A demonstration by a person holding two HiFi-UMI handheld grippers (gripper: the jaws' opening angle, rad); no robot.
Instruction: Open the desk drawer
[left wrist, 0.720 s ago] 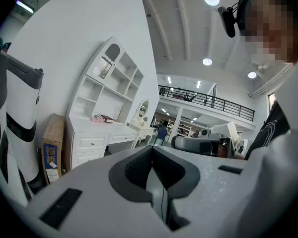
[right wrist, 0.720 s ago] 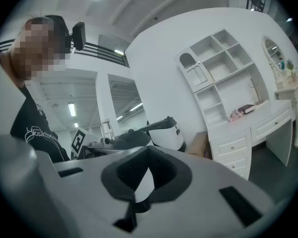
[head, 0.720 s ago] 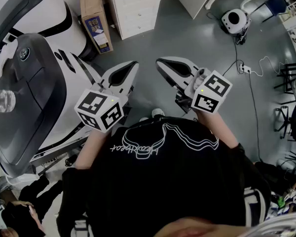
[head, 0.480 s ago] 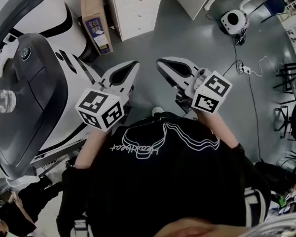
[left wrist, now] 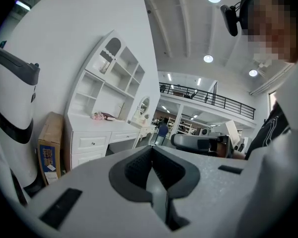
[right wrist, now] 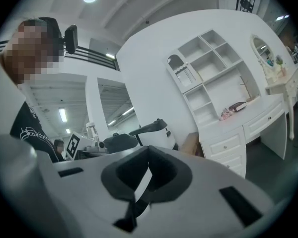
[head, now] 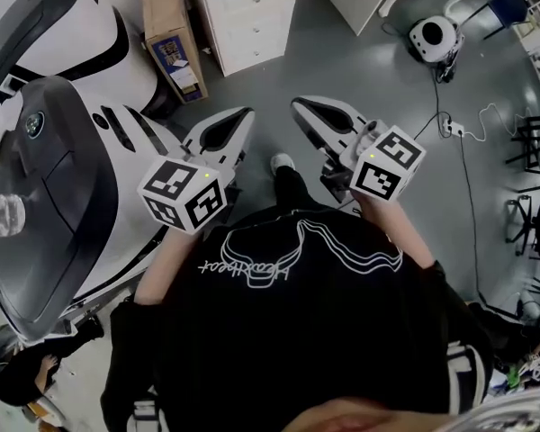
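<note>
The white desk (head: 252,12) with its shut drawers stands at the top of the head view, some way across the grey floor from me. In the left gripper view its drawer fronts (left wrist: 92,144) show far off at the left, under a white shelf unit. In the right gripper view the drawers (right wrist: 228,148) sit at the right. My left gripper (head: 244,116) and right gripper (head: 298,109) are held side by side at chest height, pointing toward the desk. Both are shut with nothing in them (left wrist: 152,165) (right wrist: 147,165).
A big white-and-black moulded machine (head: 63,151) fills the left. A tall cardboard box (head: 166,34) leans beside the desk. A round white device (head: 429,36), a power strip with cables (head: 448,126) and dark chairs (head: 531,142) lie to the right. The person's shoe (head: 282,163) is on the floor.
The person has stepped forward: a foot now shows farther ahead, and the desk and box sit slightly lower in the head view. Both grippers stay shut.
</note>
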